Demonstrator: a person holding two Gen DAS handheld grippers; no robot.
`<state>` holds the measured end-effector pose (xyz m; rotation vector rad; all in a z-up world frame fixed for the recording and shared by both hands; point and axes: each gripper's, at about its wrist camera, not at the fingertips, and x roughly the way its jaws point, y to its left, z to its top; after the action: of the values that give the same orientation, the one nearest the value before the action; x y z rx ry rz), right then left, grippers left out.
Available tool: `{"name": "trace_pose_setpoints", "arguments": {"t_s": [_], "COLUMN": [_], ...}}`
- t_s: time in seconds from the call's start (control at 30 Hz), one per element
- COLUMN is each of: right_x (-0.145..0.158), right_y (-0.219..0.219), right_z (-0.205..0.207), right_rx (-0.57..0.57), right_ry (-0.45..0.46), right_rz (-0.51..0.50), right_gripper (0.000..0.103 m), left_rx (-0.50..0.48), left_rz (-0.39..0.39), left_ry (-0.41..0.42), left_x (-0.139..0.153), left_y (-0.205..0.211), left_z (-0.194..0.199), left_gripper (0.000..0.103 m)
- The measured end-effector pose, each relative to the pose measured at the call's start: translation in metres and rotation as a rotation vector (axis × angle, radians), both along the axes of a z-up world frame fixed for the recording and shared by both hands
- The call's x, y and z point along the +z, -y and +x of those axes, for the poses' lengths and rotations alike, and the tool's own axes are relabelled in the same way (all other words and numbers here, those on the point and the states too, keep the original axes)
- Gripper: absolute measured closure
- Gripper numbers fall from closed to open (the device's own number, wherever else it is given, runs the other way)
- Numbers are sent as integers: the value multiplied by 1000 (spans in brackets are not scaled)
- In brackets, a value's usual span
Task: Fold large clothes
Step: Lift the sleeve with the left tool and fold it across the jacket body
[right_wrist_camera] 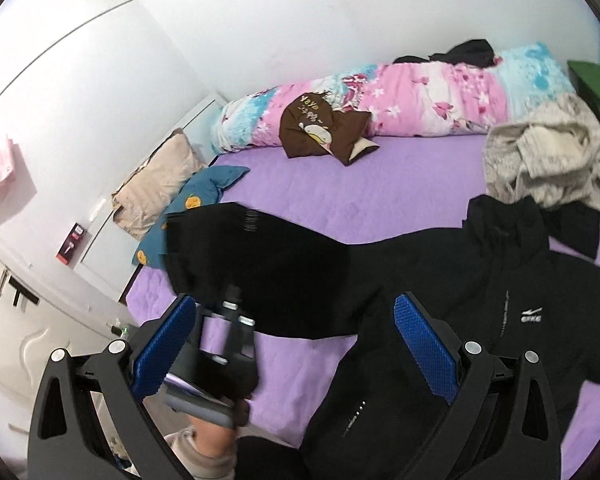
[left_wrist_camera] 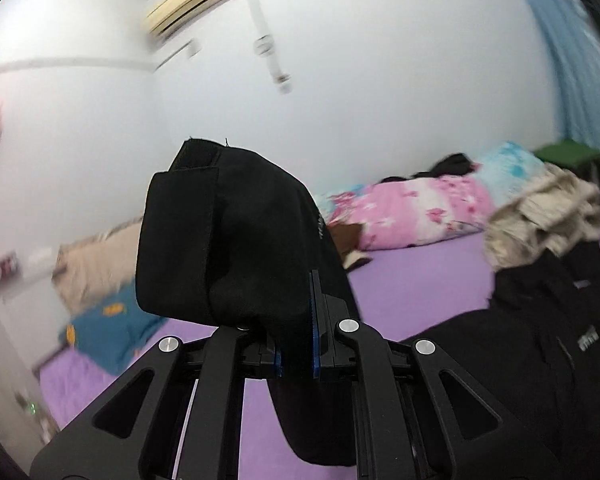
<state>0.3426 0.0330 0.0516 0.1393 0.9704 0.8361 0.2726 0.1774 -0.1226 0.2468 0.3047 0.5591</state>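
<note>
Pinching the black jacket's sleeve (left_wrist_camera: pixel 236 240), the left gripper (left_wrist_camera: pixel 296 344) holds it lifted at 9 o'clock above the purple bed (right_wrist_camera: pixel 340 200). Right gripper (right_wrist_camera: pixel 296 352) spread wide, empty, over the jacket body (right_wrist_camera: pixel 480 300) at 3 o'clock.

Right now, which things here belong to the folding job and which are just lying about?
In the job: black jacket, its sleeve clamped in the left gripper, the open right gripper.

Lying about: beige garment, brown top, floral duvet, pillow.
</note>
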Motion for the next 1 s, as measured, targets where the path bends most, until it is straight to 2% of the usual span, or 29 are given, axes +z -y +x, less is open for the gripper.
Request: {"name": "trace_pose_setpoints", "arguments": {"t_s": [0.13,0.3,0.43,0.57,0.63,0.67,0.7,0.73,0.8,0.83,0.9,1.0], "right_x": [11,1,-23,-49,-62,-68,-74,-83,-98,-107,-120,-140], "right_y": [8,22,38,62,78,86,93,102,117,125,140,162], "right_z": [13,41,64,78,80,82,83,86,91,95,101,106], "right_rx": [39,9,-33,-94,-126,-140,-152,-165,-185,-193,-206,-209], "right_ry": [-113,-238,-379,-447,-464,-461,-456,-453,-463,-467,-478,-492], "right_rz": [15,9,14,-34,-57,-68,-84,-111,-123,-129,-108,-45], "right_gripper": [6,6,6,6,7,12,33,59,73,85,91,93], "left_rx": [-79,-145,-192,-267,-290,-299,-306,-311,-321,-323,-322,-341], "left_rz": [123,250,369,510,556,583,595,605,615,623,653,674], "left_ry": [-20,-30,-34,-39,-46,-54,-62,-69,-88,-97,-102,-114], "left_x": [0,-7,-17,-36,-44,-51,-55,-58,-66,-70,-79,-89], "left_y": [65,131,177,221,238,247,252,257,266,270,276,285], "left_z": [8,11,10,7,9,10,12,13,16,18,23,24], "left_gripper": [95,95,95,95,95,95,95,95,94,94,90,87]}}
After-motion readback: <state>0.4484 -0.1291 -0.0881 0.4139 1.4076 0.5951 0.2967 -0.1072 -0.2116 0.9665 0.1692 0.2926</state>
